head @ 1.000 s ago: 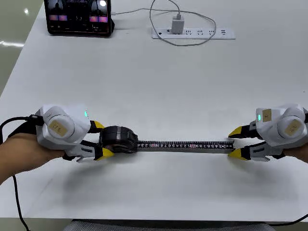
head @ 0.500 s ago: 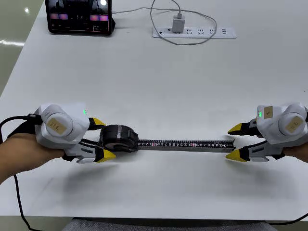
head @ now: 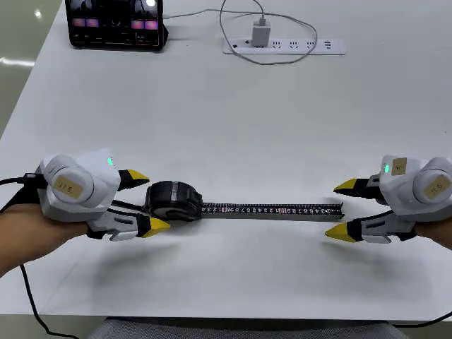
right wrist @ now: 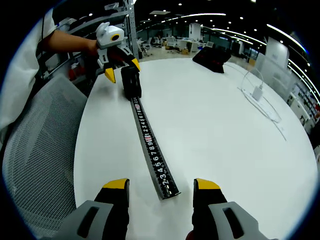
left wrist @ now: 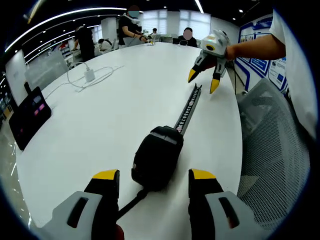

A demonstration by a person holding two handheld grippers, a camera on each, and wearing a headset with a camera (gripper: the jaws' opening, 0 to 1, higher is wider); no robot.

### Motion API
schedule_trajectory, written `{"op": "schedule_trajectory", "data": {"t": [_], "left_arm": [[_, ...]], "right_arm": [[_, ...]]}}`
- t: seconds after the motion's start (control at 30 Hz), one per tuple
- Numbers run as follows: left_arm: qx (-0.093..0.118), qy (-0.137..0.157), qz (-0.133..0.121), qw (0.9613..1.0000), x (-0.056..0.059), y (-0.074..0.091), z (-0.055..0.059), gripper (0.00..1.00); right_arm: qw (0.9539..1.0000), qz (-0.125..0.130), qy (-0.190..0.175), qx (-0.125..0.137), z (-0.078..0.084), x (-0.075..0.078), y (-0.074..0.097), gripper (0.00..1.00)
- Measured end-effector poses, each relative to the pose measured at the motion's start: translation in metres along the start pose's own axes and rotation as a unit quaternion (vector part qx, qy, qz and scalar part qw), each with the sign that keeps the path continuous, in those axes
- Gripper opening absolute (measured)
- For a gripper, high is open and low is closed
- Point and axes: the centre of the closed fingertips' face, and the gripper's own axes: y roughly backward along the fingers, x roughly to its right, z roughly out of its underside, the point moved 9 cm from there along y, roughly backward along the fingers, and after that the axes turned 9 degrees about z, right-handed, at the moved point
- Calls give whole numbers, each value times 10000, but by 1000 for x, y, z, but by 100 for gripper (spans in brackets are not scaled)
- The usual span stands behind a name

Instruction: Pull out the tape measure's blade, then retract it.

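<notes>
Supporting surface: white tabletop [head: 233, 127]; everything below lies on it.
Chair: grey mesh chair [left wrist: 270, 145] at the near edge of the tabletop, seen in both gripper views.
Tape measure: black tape measure [head: 173, 201] close to the near edge, between the two grippers. Its case is at the left end, flat on the tabletop.
Blade: blade [head: 272, 210] is pulled out and lies flat. It runs straight from the case toward the right gripper, numbers facing up.
Left gripper: left gripper [head: 147, 200], held in a hand, sits at the rear of the case. Its fingers [left wrist: 106, 177] are spread wide, one on each side of the case. Left gripper view shows a gap on both sides, so nothing is clamped.
Right gripper: right gripper [head: 342, 209], held in the other hand, sits at the blade's free end. Its fingers [right wrist: 117, 186] are wide apart. The blade tip lies between them, touching neither.
Tablet: dark tablet [head: 116, 25] with a lit screen, far left, well apart from the tape measure.
Power strip: white power strip [head: 304, 48] at far centre.
Charger: white charger [head: 260, 34] plugged into the strip.
</notes>
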Motion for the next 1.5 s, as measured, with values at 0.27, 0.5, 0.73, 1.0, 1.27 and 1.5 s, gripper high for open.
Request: {"op": "schedule_trajectory", "data": {"t": [0.27,0.5,0.73,1.0,1.27,1.5], "left_arm": [[188,182,-216,9994,3,7,2,55],[337,340,-347,9983,9,14,4,60],[474,509,-468,9965,14,21,7,67],[669,684,-584,9937,19,28,11,73],[765,802,-709,9913,25,33,16,79],[851,879,-768,9895,32,36,20,81]], "right_arm": [[9997,120,-197,107,0,-6,4,52],[9984,295,-397,283,0,-11,8,59],[9973,426,-457,375,1,-13,11,67],[9960,545,-536,455,1,-18,15,73],[9943,660,-647,529,3,-22,21,79],[9925,780,-745,572,4,-26,27,82]]}}
